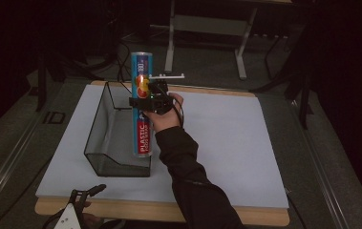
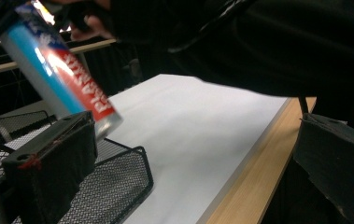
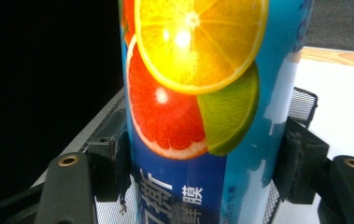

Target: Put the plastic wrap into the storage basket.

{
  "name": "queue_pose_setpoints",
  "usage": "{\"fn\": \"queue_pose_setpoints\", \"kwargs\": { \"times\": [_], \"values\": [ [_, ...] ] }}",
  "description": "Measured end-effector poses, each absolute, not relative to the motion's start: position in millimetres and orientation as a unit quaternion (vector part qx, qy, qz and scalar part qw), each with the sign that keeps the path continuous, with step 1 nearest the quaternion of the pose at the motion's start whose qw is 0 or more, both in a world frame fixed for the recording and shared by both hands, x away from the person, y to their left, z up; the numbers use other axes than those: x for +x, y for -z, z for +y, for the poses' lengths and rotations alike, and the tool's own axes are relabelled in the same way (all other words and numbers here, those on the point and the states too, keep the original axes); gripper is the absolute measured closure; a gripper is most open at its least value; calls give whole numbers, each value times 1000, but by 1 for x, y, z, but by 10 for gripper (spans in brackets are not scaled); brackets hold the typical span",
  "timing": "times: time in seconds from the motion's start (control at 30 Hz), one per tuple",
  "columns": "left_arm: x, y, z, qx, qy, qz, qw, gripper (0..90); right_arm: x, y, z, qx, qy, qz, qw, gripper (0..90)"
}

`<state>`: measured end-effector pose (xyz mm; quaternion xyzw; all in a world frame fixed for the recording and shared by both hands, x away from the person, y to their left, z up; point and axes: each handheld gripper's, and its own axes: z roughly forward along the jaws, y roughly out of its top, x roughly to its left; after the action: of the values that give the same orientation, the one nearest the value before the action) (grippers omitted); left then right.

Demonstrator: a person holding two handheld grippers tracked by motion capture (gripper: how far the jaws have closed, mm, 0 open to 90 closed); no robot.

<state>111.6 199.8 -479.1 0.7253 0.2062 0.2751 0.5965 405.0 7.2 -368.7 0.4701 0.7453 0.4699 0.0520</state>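
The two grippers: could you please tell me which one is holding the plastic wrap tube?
The right gripper: its fingers clamp the tube upright over the mesh basket. The left gripper waits open at the table's near edge.

The high view looks down and forward over the whole white tabletop (image 1: 226, 143). The left gripper view sits low at its near edge; the right one is very close to the blue tube (image 3: 198, 116), which all views share.

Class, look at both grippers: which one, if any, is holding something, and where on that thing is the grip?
The right gripper clamps the plastic food wrap tube around its middle, upright above the black mesh basket. The left gripper holds nothing.
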Motion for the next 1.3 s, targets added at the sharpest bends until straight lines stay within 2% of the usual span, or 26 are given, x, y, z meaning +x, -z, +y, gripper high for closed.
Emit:
{"fn": "queue_pose_setpoints", "kwargs": {
  "times": [0.53, 1.3],
  "values": [
    [112, 480, 200, 728, -276, 205, 593, 2, 409, 426, 21, 509, -428, 746, 34, 318],
    [113, 481, 198, 734, -274, 202, 588, 2, 425, 451, 19, 557, -418, 717, 19, 313]
  ]
}}
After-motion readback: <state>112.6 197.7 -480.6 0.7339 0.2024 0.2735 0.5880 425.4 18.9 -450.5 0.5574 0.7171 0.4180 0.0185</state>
